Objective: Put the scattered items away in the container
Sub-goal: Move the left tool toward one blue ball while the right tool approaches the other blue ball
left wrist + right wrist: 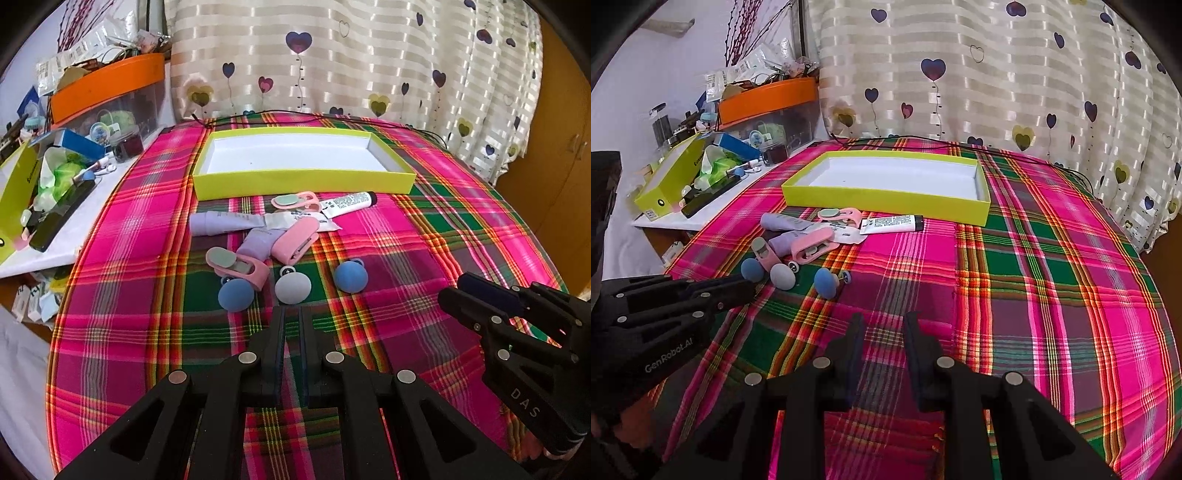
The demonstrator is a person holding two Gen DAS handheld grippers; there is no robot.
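An empty yellow-green box with a white floor lies at the back of the plaid tablecloth. In front of it are scattered pink clips, purple tubes, a white tube, two blue ball-shaped pieces and a grey one. My left gripper is shut and empty, just short of the grey piece. My right gripper is open and empty, right of the pile.
A white side table on the left is crowded with an orange-lidded bin, boxes and bags. A heart-print curtain hangs behind. A black cable runs behind the box. The plaid cloth drops off at the right edge.
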